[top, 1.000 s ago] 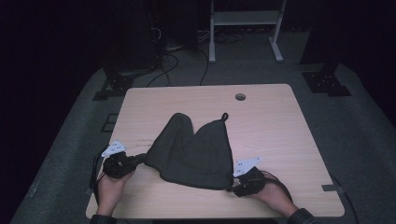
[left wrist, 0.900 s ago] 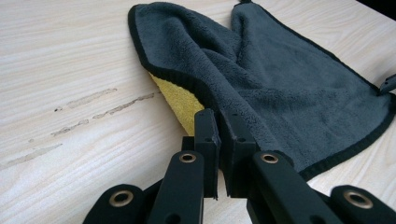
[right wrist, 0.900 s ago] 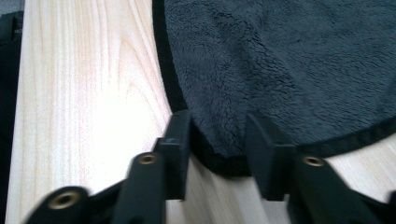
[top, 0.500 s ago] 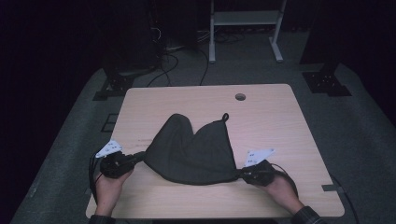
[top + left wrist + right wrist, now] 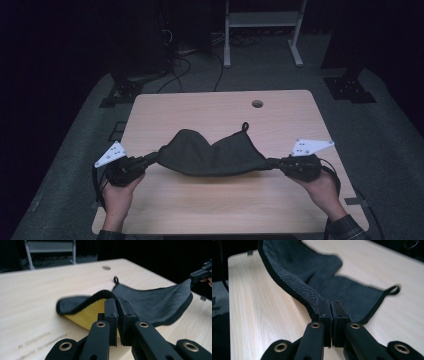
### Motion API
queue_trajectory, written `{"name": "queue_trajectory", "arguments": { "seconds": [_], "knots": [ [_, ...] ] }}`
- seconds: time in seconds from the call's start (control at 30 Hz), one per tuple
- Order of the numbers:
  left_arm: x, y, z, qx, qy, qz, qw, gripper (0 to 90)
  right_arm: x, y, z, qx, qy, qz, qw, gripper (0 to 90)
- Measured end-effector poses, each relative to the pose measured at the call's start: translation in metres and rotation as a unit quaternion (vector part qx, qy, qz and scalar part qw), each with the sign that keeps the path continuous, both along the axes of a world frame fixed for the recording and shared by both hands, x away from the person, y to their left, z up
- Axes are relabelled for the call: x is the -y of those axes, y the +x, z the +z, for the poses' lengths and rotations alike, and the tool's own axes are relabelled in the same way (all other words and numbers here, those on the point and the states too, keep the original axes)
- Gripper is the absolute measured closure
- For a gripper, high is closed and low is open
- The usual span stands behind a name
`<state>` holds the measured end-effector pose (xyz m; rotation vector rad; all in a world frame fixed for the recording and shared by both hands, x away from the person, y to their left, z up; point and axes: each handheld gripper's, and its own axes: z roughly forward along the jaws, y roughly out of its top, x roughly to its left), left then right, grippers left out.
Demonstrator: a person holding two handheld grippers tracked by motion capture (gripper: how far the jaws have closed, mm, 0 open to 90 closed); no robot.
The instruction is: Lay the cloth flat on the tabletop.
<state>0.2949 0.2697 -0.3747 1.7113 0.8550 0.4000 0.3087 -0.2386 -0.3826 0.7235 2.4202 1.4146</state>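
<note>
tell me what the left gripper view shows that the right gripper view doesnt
Left gripper view alone: the dark grey fleece cloth's yellow underside, the round hole in the light wooden table, and the right gripper far off at the cloth's other corner.

Right gripper view alone: the cloth's nubbly pile up close.

Both: shut black jaws pinching a cloth corner, and its hanging loop.

Dark cloth (image 5: 215, 156), yellow-backed, stretched above table

In the left gripper view the near rim of the dark cloth (image 5: 155, 300) is smeared with blur, and its pinched corner is hidden between the fingers (image 5: 111, 312). In the right gripper view the hanging loop (image 5: 392, 290) is blurred, and the picture's top edge cuts the cloth off.
</note>
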Motion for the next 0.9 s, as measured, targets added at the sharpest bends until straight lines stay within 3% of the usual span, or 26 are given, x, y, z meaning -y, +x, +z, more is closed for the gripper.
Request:
{"name": "queue_trajectory", "arguments": {
  "seconds": [0.3,0.47,0.7,0.9],
  "knots": [
    [0.008,0.006,0.047,0.056,-0.040,-0.004,0.9976,86.2,0.021,-0.004,0.055,0.061,0.037,-0.031,0.9970,88.0],
    [0.018,0.010,0.068,0.078,-0.041,-0.013,0.9960,86.3,0.034,-0.009,0.083,0.096,0.056,-0.050,0.9926,88.0],
    [0.030,0.009,0.092,0.111,-0.050,-0.021,0.9923,86.5,0.051,-0.019,0.112,0.130,0.085,-0.068,0.9856,88.1],
    [0.039,0.015,0.105,0.125,-0.050,-0.021,0.9907,86.5,0.057,-0.020,0.126,0.142,0.085,-0.081,0.9830,88.1]
  ]
}}
